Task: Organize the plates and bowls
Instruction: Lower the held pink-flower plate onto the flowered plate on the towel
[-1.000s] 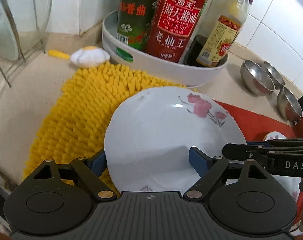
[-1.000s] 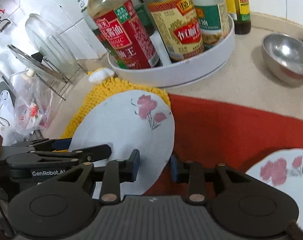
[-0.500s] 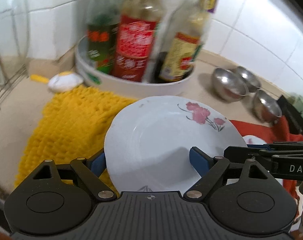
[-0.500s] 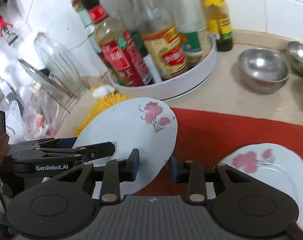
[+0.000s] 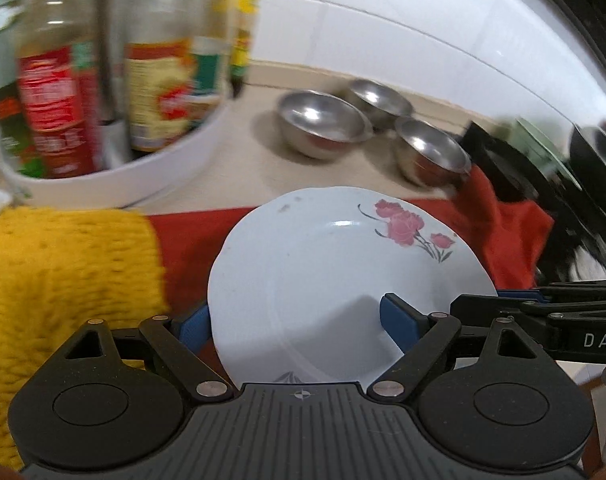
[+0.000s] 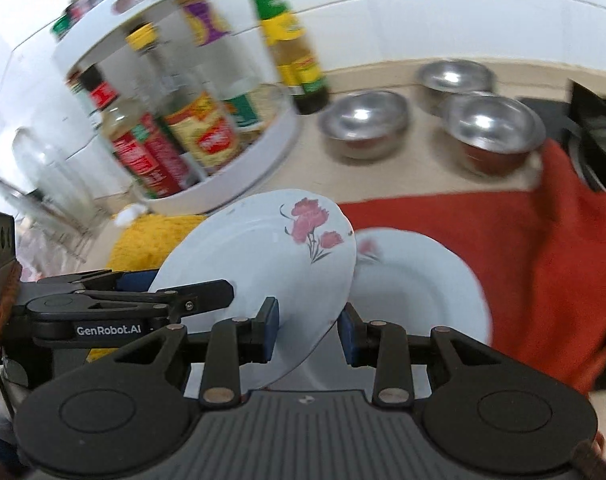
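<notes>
Left gripper (image 5: pixel 295 326) jaws wide, clamped across the floral plate (image 5: pixel 343 276); right gripper (image 6: pixel 309 330) jaws narrow, clamped on its rim; second plate (image 6: pixel 419 284) beyond

We see a white plate (image 5: pixel 343 280) with red flowers on its rim, tilted and lifted, its edges between the fingers of both grippers. A second plate (image 6: pixel 419 292) of the same pattern lies flat on red cloth just beyond the right gripper, partly behind the first. Three steel bowls (image 6: pixel 363 122) stand upright, close together, well beyond both grippers.
</notes>
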### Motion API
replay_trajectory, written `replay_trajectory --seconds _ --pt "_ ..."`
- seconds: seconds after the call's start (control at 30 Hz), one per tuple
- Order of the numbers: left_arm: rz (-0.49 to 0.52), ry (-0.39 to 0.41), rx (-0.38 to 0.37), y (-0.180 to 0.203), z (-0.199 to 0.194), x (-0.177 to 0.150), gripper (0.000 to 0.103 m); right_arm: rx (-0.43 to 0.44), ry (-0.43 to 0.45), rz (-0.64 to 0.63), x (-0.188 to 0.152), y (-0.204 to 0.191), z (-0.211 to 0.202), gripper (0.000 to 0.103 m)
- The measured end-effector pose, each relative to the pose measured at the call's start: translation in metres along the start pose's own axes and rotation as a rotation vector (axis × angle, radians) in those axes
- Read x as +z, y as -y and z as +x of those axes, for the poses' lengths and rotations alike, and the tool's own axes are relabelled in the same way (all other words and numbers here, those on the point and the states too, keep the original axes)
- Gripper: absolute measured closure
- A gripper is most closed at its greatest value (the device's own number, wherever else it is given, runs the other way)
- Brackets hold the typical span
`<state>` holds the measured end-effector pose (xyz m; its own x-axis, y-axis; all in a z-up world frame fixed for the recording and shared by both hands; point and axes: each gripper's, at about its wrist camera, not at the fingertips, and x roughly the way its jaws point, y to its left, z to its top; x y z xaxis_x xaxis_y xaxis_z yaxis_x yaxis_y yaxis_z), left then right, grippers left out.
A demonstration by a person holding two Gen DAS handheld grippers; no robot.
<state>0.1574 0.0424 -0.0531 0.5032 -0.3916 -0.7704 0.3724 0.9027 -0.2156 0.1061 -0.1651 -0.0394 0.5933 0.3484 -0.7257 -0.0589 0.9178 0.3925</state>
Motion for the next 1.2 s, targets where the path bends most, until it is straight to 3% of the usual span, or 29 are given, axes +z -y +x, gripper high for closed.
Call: replay_trajectory --seconds 0.23,0.47,0.53,0.77,0.9,1.0,1.2 --pt "0.065 -0.069 -0.055 0.03 0.029 -0.003 0.012 -0.065 -0.006 0.093 -0.018 0.037 -0.012 0.073" --pt "0.09 -0.11 -0.054 0.043 0.045 -0.005 0.013 -0.097 -0.016 0.108 -0.026 0.056 -0.011 0.073" --pt "0.106 -0.119 -0.041 0.046 0.049 -0.007 0.02 -0.109 -0.022 0.101 -0.026 0.059 -0.009 0.073" --pt "0.115 -0.079 0.005 0.047 0.042 0.0 0.019 -0.159 -0.034 0.028 -0.024 0.067 -0.005 0.072" --pt "0.09 -0.047 0.033 0.047 0.038 0.011 0.018 -0.142 -0.02 -0.102 -0.019 0.054 -0.009 0.072" --pt "0.08 -0.028 0.045 0.051 0.037 0.02 0.017 -0.108 0.0 -0.099 -0.006 0.059 -0.012 0.072" --pt "0.063 -0.001 0.068 0.061 0.043 0.041 0.017 -0.139 0.016 -0.097 0.026 0.082 -0.01 0.072"
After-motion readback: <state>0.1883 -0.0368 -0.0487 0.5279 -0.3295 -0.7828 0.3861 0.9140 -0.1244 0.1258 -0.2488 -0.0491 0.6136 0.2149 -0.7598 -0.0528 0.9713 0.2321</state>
